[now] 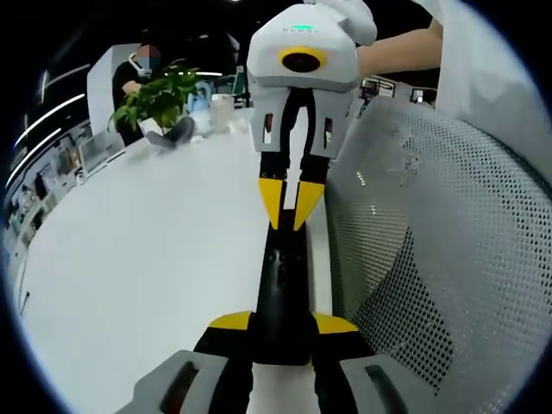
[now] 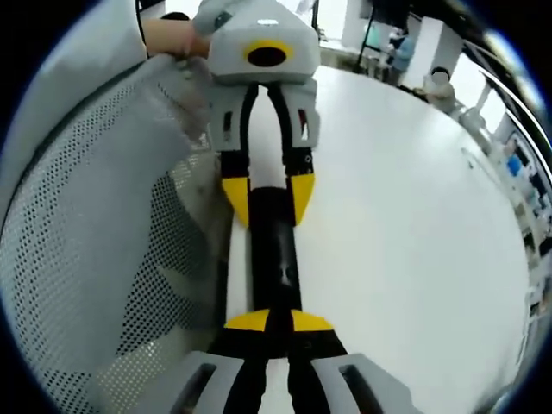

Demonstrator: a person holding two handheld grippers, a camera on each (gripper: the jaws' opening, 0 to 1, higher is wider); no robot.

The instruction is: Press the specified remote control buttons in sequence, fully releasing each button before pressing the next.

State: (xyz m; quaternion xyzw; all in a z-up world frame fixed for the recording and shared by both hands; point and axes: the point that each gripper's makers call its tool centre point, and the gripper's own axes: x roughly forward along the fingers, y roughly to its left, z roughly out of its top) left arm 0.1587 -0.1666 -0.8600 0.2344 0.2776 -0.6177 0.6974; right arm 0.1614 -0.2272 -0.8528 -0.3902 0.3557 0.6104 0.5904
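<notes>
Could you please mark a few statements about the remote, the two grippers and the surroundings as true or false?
1. The black remote is clamped at one end by the left gripper. True.
2. The right gripper hangs well clear of the remote. False: its yellow tips close on the remote's far end.
3. A potted plant stands on the white table. True.
4. The remote lies in the middle of the table. False: it is at the table's edge, beside a mesh chair back.
5. The table is dark wood. False: it is white.
</notes>
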